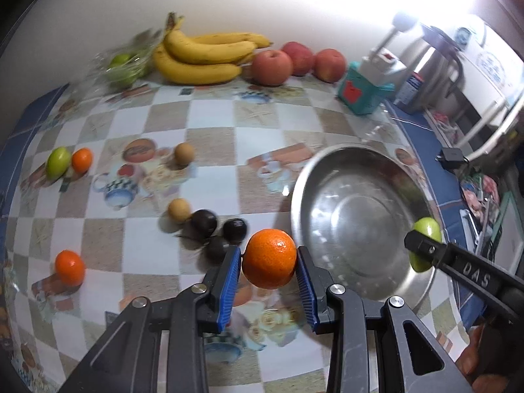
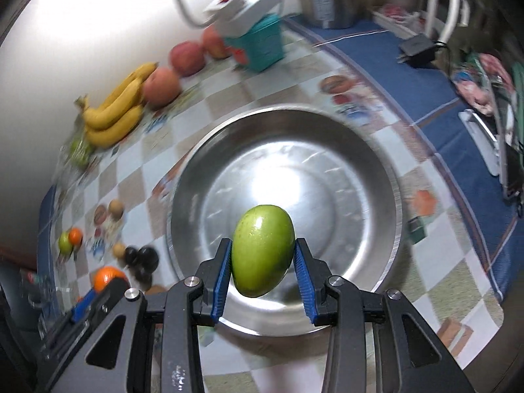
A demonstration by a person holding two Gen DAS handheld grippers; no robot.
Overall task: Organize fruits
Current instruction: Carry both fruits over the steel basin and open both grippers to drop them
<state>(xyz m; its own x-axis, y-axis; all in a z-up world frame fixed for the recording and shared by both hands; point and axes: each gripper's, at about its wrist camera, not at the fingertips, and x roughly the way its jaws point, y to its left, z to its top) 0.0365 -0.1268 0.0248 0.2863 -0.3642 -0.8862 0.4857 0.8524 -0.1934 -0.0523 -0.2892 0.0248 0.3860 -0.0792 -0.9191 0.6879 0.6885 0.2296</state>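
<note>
Left gripper (image 1: pixel 269 263) clamps orange (image 1: pixel 269 258); right gripper (image 2: pixel 262 262) clamps green mango (image 2: pixel 263 251) above steel bowl (image 2: pixel 386 177). Lower mango centre, release gently; bring orange toward bowl at 3 o'clock.

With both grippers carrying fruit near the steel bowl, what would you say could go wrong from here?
1. The green fruit is pinched only at its sides by the right gripper; being smooth and glossy, it might slip and bang into the steel bowl.
2. The left gripper holds its orange outside the rim, so an early release could send it rolling among the dark fruits.
3. Both grippers converge on one bowl and could collide.
</note>
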